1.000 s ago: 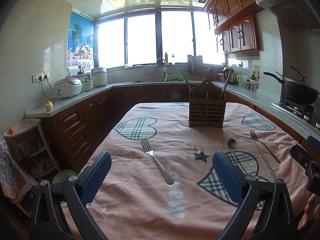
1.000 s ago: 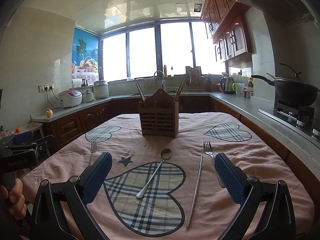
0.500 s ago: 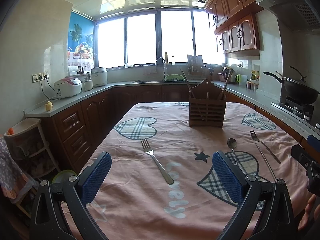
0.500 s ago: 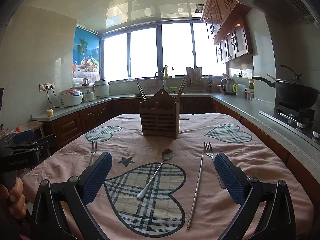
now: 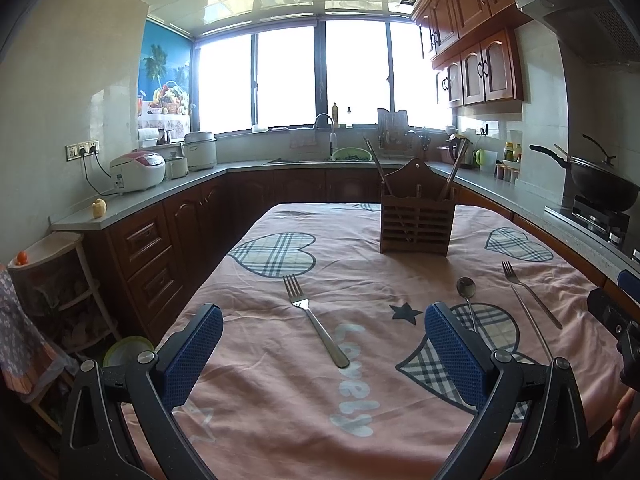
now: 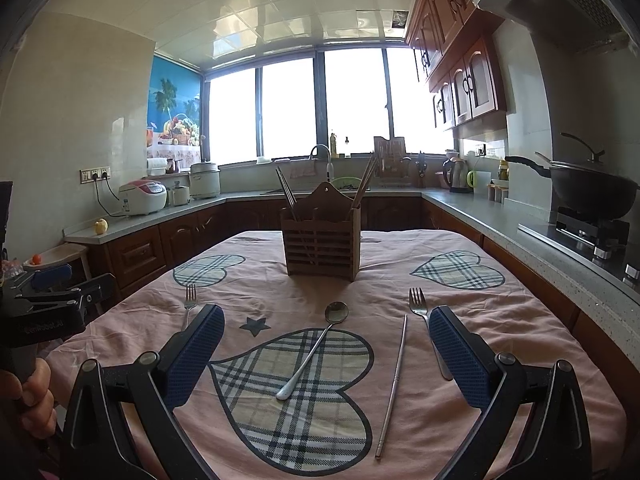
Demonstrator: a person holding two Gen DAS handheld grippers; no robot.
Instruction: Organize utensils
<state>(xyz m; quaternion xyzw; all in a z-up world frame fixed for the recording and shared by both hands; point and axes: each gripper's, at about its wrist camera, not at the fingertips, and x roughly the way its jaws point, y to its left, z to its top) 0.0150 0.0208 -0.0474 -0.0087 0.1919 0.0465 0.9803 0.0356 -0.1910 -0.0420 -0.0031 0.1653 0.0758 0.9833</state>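
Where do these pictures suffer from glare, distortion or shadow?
Left wrist view: the big kitchen window is blown out white; fisheye bends the brown wall cabinets. Right wrist view: same glare; the slatted wooden utensil holder is backlit, its front dark; the silver metal spoon stays sharp.

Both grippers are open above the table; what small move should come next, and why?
Probably lower the open left gripper onto the fork lying between its fingers: it holds nothing, and the wooden holder stands beyond, with chopsticks already in it.
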